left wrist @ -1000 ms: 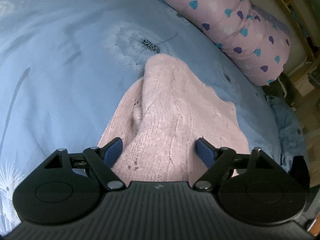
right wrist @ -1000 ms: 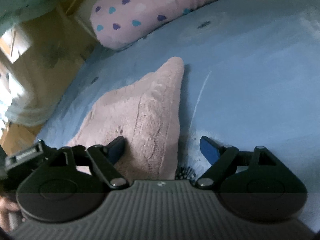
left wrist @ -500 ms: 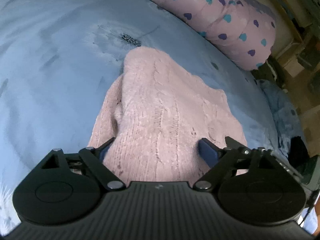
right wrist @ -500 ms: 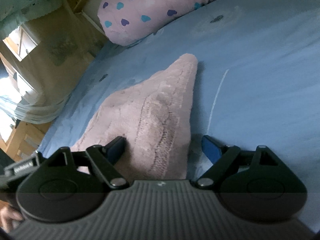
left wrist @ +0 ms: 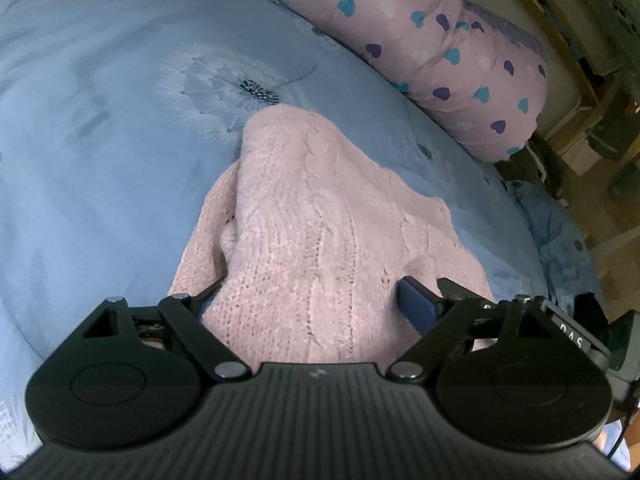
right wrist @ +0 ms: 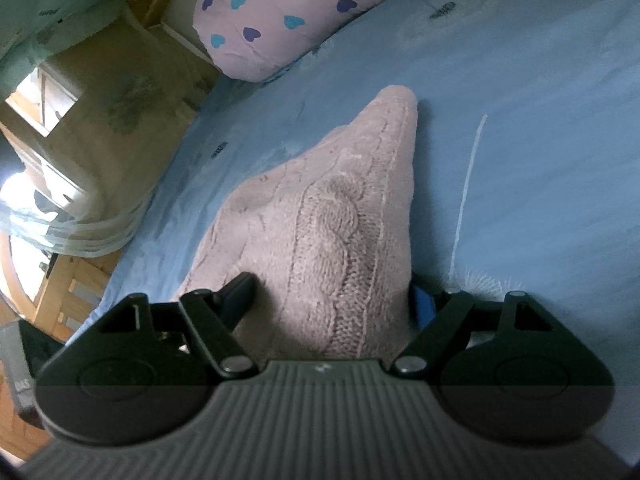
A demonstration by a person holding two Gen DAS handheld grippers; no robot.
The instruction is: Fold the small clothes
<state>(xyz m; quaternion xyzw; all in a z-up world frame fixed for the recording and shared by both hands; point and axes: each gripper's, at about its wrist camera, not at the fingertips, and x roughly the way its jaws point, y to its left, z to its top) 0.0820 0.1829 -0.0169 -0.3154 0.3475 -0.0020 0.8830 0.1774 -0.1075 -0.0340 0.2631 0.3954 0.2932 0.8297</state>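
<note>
A pale pink cable-knit sweater (left wrist: 320, 208) lies bunched and partly folded on the blue bed sheet (left wrist: 100, 140). My left gripper (left wrist: 312, 300) is open and straddles its near edge; knit fills the gap, covers the left fingertip and is not pinched. In the right wrist view the sweater (right wrist: 332, 216) rises to a point away from me. My right gripper (right wrist: 332, 298) has the thick folded edge between its jaws, which are closing. The blue right pad (right wrist: 423, 307) sits against the fold's side and the left finger (right wrist: 240, 290) rests on the knit.
A pink pillow with blue and purple hearts (left wrist: 440, 52) lies along the far side of the bed, also seen as the pillow (right wrist: 280, 20). Wooden furniture (left wrist: 580, 92) and floor lie beyond the bed's edge. Bare sheet (right wrist: 540, 120) spreads to the right.
Both grippers have closed in on the sweater. The right one has shifted left, so the folded edge now fills its gap and the blue pad reaches the fold.
</note>
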